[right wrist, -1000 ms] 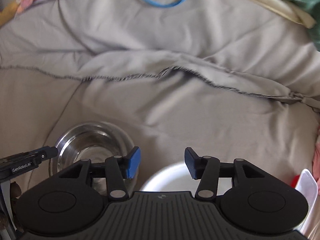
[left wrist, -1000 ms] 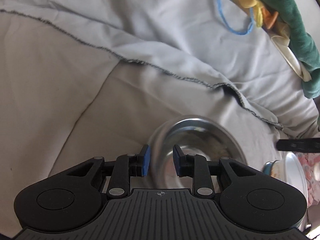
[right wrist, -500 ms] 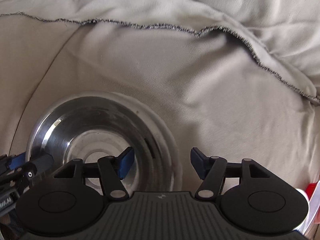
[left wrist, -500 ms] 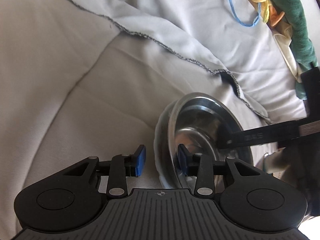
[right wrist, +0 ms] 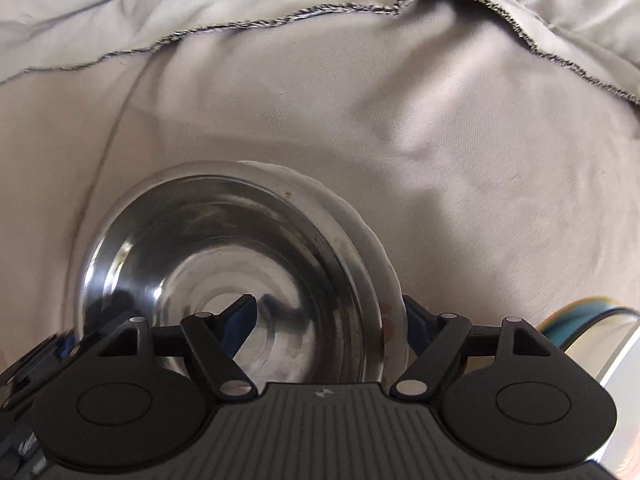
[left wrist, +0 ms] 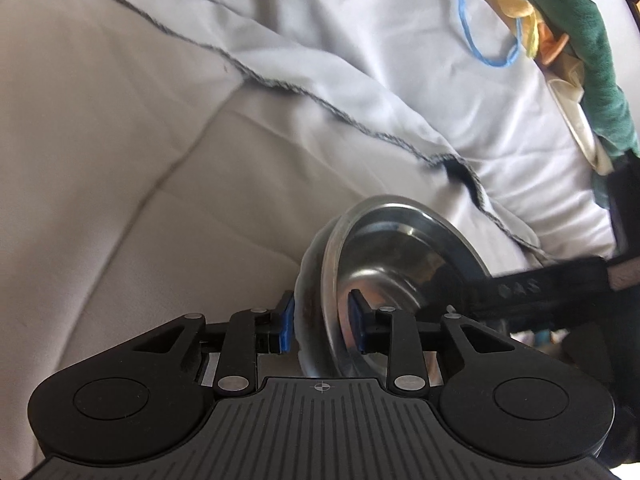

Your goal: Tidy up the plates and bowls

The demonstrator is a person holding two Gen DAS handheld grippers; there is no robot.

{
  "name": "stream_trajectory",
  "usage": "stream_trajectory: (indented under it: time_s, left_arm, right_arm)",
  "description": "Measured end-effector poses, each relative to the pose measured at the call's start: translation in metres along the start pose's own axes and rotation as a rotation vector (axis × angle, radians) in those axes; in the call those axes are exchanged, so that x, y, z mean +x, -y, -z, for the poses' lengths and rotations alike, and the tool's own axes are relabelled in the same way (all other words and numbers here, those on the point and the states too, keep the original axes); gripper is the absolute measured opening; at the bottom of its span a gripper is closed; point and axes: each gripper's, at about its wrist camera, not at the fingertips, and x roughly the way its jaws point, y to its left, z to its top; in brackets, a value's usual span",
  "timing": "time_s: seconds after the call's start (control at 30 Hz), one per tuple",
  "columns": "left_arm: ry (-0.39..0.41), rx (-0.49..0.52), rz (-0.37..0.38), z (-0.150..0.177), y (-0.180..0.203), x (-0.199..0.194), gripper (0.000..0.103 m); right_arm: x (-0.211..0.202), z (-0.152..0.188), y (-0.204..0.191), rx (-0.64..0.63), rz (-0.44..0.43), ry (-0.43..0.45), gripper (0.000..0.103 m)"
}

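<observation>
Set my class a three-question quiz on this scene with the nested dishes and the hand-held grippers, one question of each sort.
1. True or false: the steel bowl sits inside a white dish.
2. What do the dishes rest on? A. a wooden table B. a grey cloth C. a sink
3. How do the fingers of the left hand-held gripper stand relative to the dishes' rims?

Key
1. True.
2. B.
3. One finger outside the white dish, one inside the steel bowl; the jaws are closing on the rims between them.
</observation>
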Motion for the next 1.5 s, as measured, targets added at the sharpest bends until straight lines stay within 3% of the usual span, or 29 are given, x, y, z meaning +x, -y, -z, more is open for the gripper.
stream_trajectory:
  time_s: [0.1, 0.33, 0.43, 0.63, 0.7, 0.77, 0.9, 0.97, 1.13, 1.3, 1.47, 1.5]
  left_arm:
    - [0.022, 0.008, -0.021, -0.001, 0.000, 0.000, 0.033]
    - [0.050, 0.035, -0.027, 0.000, 0.003, 0.000, 0.033]
    - [0.093, 0.041, -0.057, 0.000, 0.005, -0.002, 0.031]
    - [0.264, 0.111, -0.213, 0.001, 0.044, -0.035, 0.033]
    - [0.288, 0.144, -0.212, 0.003, 0.060, -0.046, 0.033]
    - [0.270, 0.149, -0.121, 0.005, 0.075, -0.056, 0.033]
    - [0.121, 0.169, 0.175, 0.010, 0.111, -0.062, 0.033]
    - [0.071, 0.213, 0.234, 0.018, 0.137, -0.060, 0.033]
    - [0.013, 0.323, 0.205, 0.040, 0.189, -0.045, 0.033]
    - [-0.041, 0.331, 0.172, 0.056, 0.212, -0.026, 0.033]
    - [-0.051, 0.352, 0.047, 0.059, 0.227, -0.003, 0.034]
    - [-0.049, 0.354, 0.026, 0.058, 0.227, 0.002, 0.038]
  right_arm:
    - [-0.001, 0.004, -0.003, -0.021, -0.028, 0.000, 0.078]
    - [-0.009, 0.011, -0.011, -0.106, 0.000, 0.067, 0.077]
    - [-0.031, 0.017, -0.014, -0.143, 0.019, 0.157, 0.077]
    - [-0.104, 0.049, 0.009, -0.178, -0.003, 0.429, 0.077]
    - [-0.124, 0.062, 0.026, -0.167, -0.006, 0.490, 0.077]
    - [-0.140, 0.079, 0.047, -0.141, 0.003, 0.536, 0.077]
    - [-0.158, 0.107, 0.100, -0.048, 0.027, 0.597, 0.077]
    - [-0.161, 0.121, 0.120, 0.003, 0.036, 0.617, 0.077]
    - [-0.139, 0.149, 0.169, 0.064, 0.049, 0.623, 0.077]
    - [-0.111, 0.164, 0.217, 0.194, -0.032, 0.598, 0.077]
    - [-0.091, 0.176, 0.242, 0.266, -0.083, 0.584, 0.077]
    - [-0.089, 0.177, 0.244, 0.272, -0.078, 0.588, 0.077]
